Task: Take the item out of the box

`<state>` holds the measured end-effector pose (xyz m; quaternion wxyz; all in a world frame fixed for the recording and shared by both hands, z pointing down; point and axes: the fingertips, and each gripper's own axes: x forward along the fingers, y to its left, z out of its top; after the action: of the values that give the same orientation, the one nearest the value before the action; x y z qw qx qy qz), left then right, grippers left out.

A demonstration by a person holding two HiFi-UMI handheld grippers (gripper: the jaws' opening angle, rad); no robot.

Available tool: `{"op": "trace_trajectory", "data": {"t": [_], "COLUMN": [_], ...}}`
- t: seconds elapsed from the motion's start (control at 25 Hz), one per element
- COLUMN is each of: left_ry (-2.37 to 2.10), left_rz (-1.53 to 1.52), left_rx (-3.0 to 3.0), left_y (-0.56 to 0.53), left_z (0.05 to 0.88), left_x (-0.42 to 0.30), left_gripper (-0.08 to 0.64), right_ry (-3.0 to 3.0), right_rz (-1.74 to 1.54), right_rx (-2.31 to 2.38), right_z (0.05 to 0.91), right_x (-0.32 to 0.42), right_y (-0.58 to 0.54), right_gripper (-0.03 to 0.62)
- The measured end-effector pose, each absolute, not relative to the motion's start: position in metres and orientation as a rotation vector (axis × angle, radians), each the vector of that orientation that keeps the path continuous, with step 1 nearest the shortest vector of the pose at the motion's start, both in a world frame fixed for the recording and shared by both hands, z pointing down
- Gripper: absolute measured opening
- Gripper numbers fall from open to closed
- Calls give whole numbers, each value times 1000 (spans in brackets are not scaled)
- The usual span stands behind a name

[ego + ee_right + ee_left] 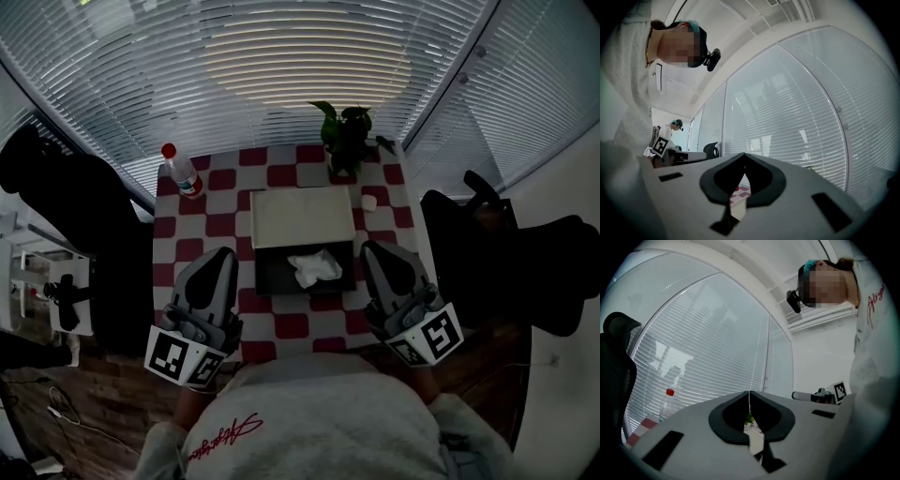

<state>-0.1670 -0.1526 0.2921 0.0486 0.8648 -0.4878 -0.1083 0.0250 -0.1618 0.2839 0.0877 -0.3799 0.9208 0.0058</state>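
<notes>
Box [272, 279], open and dark inside, set about the middle of the checked surface [211, 211], pale lid [302, 217] folded back toward the far edge. Left gripper [228, 251] low beside the box's left wall, right gripper [367, 246] beside its right wall, both close to the near edge and pointing away from the person. Left fingers [726, 420] pressed tip to tip, gripping nothing; right fingers [717, 183] likewise closed and empty. Potted plant [345, 136] at the far edge, toward the right corner; clear bottle [183, 172] with a red cap at the far left corner. Item [314, 267], white and crumpled, perhaps paper or cloth, lying loose on the box floor about its middle, untouched by either gripper. Small white object [369, 202] just right of the lid, too small to name. Judged to be the approach step, with no grasp yet made. Next move, probably: spread one pair of fingers, reach over the box wall, come down around the crumpled white mass, close lightly, then lift clear without catching the wall or dragging the box; other gripper free to steady the box if needed.
</notes>
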Motion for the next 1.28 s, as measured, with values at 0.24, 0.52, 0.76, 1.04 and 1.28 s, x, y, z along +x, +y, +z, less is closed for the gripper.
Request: {"op": "trace_trajectory", "data": {"t": [0.24,0.52,0.76,1.04,1.28], "left_ry": [-1468,-1492,-1558,-1609,-1652], "left_rz": [-333,-347,-354,-356,-362], "left_rx": [2633,2624,2583,2572,2563], "left_y": [-155,-156,-157,-159,-159], "left_z": [292,288,287,283,281], "left_x": [-162,-150,-143,-135,-138], "left_gripper": [17,17,17,17,17], "right_ry": [2744,2760,2787,2798,2806], "right_rz": [20,22,10,-5,2], "right_rx": [-1138,-1106,-1026,-952,-899], "right_z": [282,278,276,276,276], "right_x": [28,37,40,45,44], "right_y": [-165,-170,-180,-190,-194], "right_gripper": [11,11,11,11,11]}}
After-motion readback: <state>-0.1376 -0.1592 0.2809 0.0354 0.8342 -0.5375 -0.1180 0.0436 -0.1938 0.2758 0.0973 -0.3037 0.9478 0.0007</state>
